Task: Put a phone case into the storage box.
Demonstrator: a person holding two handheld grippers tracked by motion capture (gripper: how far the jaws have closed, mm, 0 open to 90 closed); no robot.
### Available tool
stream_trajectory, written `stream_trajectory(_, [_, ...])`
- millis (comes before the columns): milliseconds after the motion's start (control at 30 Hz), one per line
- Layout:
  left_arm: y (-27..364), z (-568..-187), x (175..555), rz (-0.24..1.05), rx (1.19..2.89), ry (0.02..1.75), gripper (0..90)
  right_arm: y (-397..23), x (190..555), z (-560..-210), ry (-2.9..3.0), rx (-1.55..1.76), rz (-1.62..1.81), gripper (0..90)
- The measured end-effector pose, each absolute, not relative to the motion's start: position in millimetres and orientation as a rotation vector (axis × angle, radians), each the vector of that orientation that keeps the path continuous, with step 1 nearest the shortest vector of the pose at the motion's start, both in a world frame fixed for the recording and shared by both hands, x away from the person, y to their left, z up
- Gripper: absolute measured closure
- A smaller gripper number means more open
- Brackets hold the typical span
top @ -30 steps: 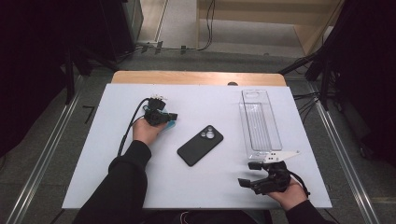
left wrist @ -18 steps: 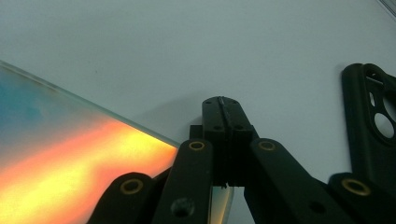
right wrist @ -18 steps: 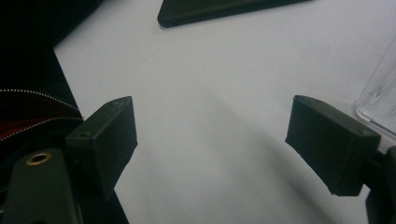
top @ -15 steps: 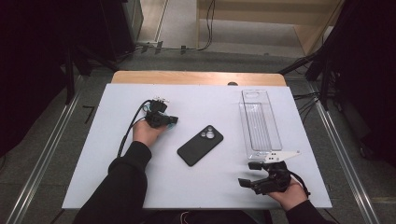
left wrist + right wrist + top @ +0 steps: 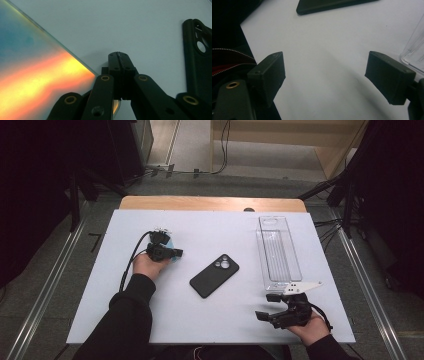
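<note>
Since the earlier frame my left tool [image 5: 167,251] has slid right across the desk [image 5: 215,320], clamped on a thin iridescent sheet [image 5: 37,70] near the phone [image 5: 214,275]. Clear tray [image 5: 278,251] lies far right. Right tool [image 5: 282,312] idle, gaping. I'd keep the sheet flat and square it over the phone.

On the table [image 5: 210,330], the phone case [image 5: 214,275] lay near the middle. The clear tray [image 5: 278,251] stood to its right, reaching toward the far edge. The left gripper [image 5: 167,252] sat left of the case, and the right gripper [image 5: 274,307] sat just before the tray's near end.
</note>
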State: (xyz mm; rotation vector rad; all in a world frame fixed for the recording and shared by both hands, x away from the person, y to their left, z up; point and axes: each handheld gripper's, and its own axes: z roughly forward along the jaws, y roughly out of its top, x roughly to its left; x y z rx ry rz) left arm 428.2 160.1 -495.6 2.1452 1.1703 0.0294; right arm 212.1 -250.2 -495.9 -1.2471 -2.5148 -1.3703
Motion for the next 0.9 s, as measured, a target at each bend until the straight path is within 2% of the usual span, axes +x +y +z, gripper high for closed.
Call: stream_trajectory(900, [214.6,-489.5,401.0,0.053,2.147,1.248,90.0,-250.7,212.3,-495.4,-2.514,-1.254,-1.373,14.3])
